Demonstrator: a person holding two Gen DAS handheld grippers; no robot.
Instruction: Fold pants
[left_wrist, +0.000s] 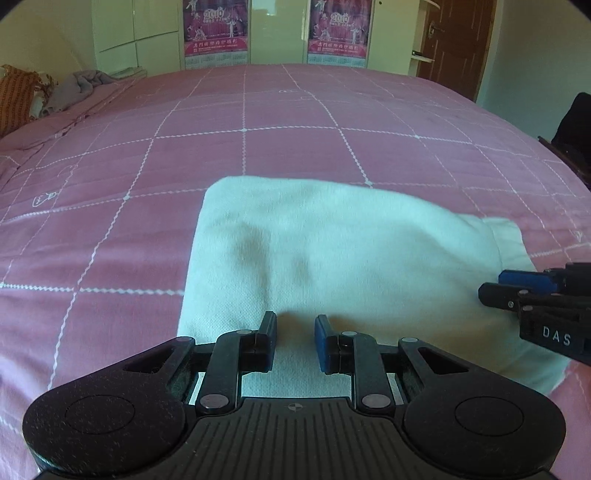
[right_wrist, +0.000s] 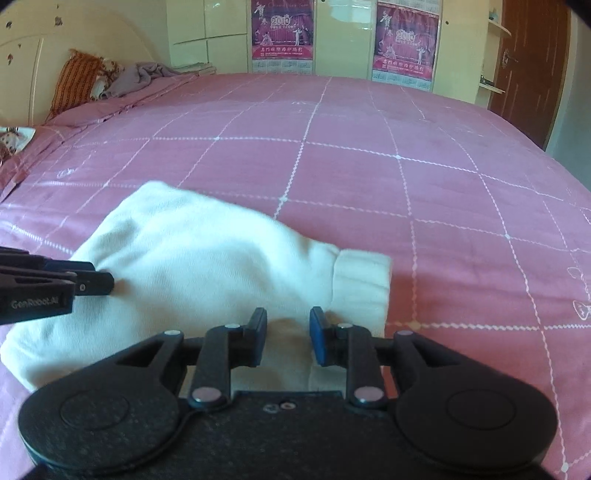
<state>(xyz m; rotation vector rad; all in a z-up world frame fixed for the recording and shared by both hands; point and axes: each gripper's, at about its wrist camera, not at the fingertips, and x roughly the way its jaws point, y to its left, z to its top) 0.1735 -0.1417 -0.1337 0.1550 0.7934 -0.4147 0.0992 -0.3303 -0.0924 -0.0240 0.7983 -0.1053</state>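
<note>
Pink checked bedspread (left_wrist: 258, 155); orange pillow (right_wrist: 74, 83) and grey blanket (right_wrist: 136, 79) at the far-left corner, two posters (left_wrist: 216, 29) behind. White pants (left_wrist: 332, 258), folded, lie near the bed's front edge; their near edge is hidden. Left hand-held gripper (left_wrist: 295, 341) and right hand-held gripper (right_wrist: 288, 338) sit over the pants, jaws apart, holding nothing.

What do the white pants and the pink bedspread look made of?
The pants look like a thick, matte cotton knit, fleece-like: soft rounded folds and a ribbed cuff. The bedspread looks like thin woven cotton, matte, with a white stitched or printed grid. Blur leaves both uncertain.
</note>
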